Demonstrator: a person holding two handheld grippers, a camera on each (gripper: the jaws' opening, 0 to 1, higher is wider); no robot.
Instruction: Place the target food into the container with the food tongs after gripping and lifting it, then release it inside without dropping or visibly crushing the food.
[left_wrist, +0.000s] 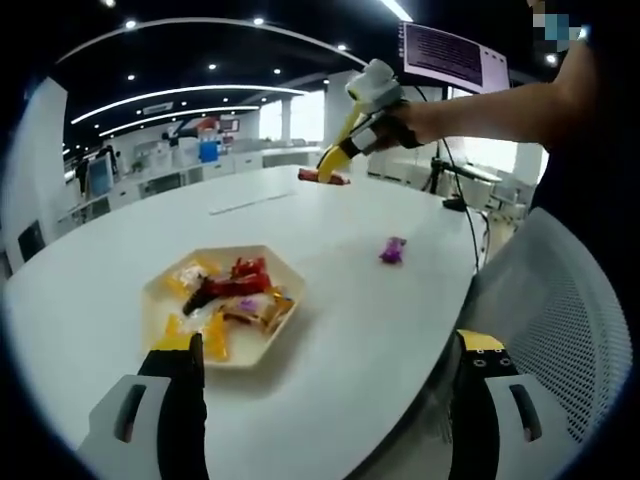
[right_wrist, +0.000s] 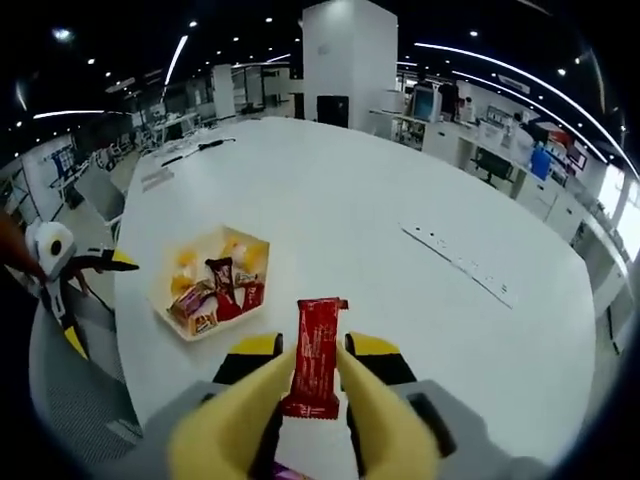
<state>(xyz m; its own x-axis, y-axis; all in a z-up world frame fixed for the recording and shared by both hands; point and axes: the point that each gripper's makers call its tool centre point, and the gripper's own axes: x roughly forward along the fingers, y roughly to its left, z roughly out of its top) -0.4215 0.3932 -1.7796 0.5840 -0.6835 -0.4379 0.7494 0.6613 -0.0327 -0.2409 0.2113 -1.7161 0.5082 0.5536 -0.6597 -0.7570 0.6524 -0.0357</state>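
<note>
The white table (right_wrist: 420, 200) spans both views. The hexagonal tray (right_wrist: 160, 290) of wrapped snacks sits left of centre in the right gripper view. The right gripper (right_wrist: 318, 395) works yellow tongs (right_wrist: 385, 430) closed on a red snack bar (right_wrist: 315, 355), lifted. Next, by judgement: carry it leftward over the tray, lower, release gently. The left gripper (left_wrist: 325, 375) stands wide, empty. A purple candy (left_wrist: 392, 250) lies aside, clear of the path.

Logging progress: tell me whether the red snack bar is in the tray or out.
Out. The red snack bar is held in the yellow tongs above the table, apart from the tray.
</note>
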